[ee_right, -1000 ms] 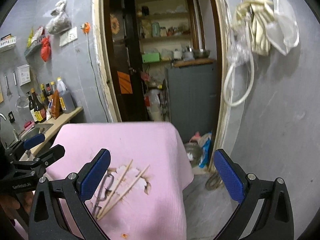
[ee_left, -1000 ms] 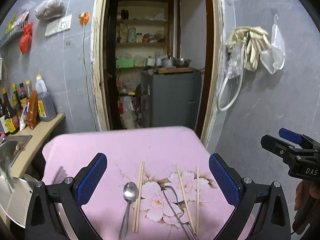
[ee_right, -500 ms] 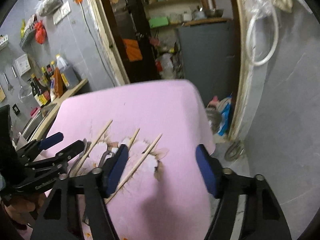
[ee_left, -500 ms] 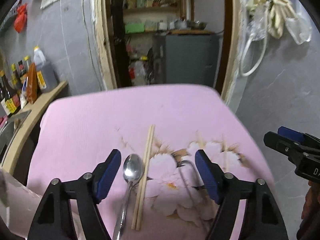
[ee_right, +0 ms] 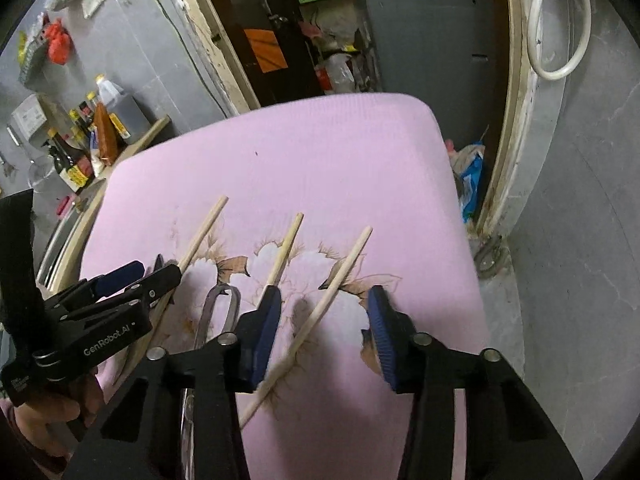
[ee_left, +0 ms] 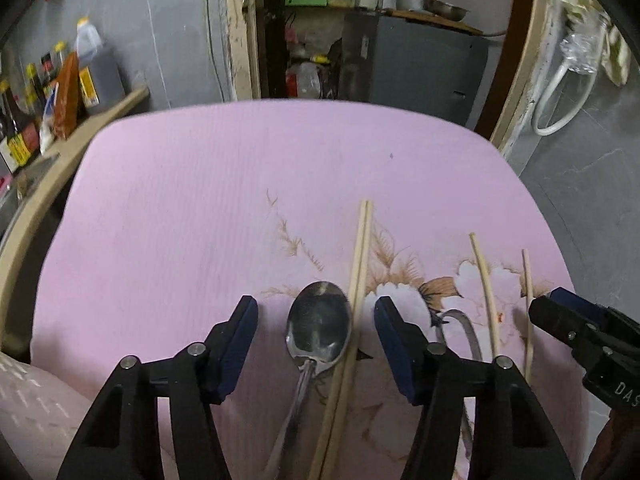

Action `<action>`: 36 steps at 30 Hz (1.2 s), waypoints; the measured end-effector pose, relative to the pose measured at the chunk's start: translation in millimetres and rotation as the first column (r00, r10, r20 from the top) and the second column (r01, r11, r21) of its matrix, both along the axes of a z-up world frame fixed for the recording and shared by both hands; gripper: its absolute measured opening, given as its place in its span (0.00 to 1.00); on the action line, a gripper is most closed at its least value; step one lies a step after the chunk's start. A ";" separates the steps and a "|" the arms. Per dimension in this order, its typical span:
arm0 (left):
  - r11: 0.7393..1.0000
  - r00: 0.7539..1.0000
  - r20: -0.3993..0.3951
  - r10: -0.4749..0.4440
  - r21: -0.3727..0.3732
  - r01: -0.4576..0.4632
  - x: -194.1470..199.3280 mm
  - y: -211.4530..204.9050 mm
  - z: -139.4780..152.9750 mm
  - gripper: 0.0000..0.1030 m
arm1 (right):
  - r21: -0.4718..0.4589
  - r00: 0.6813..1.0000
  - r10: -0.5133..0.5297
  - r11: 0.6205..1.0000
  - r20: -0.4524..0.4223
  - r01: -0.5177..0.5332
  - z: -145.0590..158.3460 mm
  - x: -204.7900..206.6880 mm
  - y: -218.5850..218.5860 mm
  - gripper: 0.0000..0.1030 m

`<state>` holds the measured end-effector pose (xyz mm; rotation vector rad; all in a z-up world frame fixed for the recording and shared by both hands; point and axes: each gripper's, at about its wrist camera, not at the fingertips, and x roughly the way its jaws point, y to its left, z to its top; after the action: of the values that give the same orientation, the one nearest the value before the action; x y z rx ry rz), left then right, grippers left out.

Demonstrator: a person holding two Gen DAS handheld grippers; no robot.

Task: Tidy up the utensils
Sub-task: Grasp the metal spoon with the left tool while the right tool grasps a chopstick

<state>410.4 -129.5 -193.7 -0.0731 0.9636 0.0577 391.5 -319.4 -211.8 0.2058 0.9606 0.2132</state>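
A metal spoon and a pair of wooden chopsticks lie side by side on the pink floral cloth. My left gripper is open, low over the cloth, its jaws either side of the spoon bowl and chopstick pair. Two single chopsticks and metal tongs lie further right. My right gripper is open, straddling the rightmost chopstick. The other single chopstick and the tongs lie just left of it. The left gripper also shows in the right wrist view.
A wooden counter with sauce bottles runs along the left. An open doorway with a grey cabinet lies behind the table. The cloth's right edge drops to the floor beside the door frame.
Both grippers have come down and forward toward the cloth and their jaws have narrowed. The left now brackets the spoon and chopstick pair; the right brackets the rightmost chopstick.
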 end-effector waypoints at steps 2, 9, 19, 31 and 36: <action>1.000 1.000 -0.024 0.003 -0.016 -0.003 3.8 3.1 -3.5 0.51 | -0.016 1.000 -0.020 1.000 -0.023 0.020 -3.4 3.6 5.5 0.30; 1.000 0.999 -0.030 -0.020 -0.009 0.020 8.4 0.7 0.3 0.49 | -0.076 0.994 -0.076 0.995 -0.076 0.070 -2.9 23.1 16.3 0.26; 0.998 0.998 -0.034 -0.045 -0.036 0.043 10.1 -0.3 0.1 0.28 | -0.108 0.985 -0.128 0.987 -0.117 0.116 0.5 30.6 20.3 0.26; 0.981 0.993 0.023 -0.114 -0.157 0.117 -6.0 -1.1 9.6 0.27 | 0.029 0.976 -0.148 0.988 -0.156 0.154 -4.6 25.3 -5.4 0.08; 0.970 0.986 0.063 -0.157 -0.179 0.166 -15.2 -8.5 19.4 0.26 | 0.091 0.979 -0.134 0.985 -0.155 0.150 -6.8 13.5 -5.9 0.04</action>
<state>395.1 -138.0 -174.3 -0.1648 0.9215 -0.1833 405.0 -325.3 -218.6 0.3878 1.0794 0.1164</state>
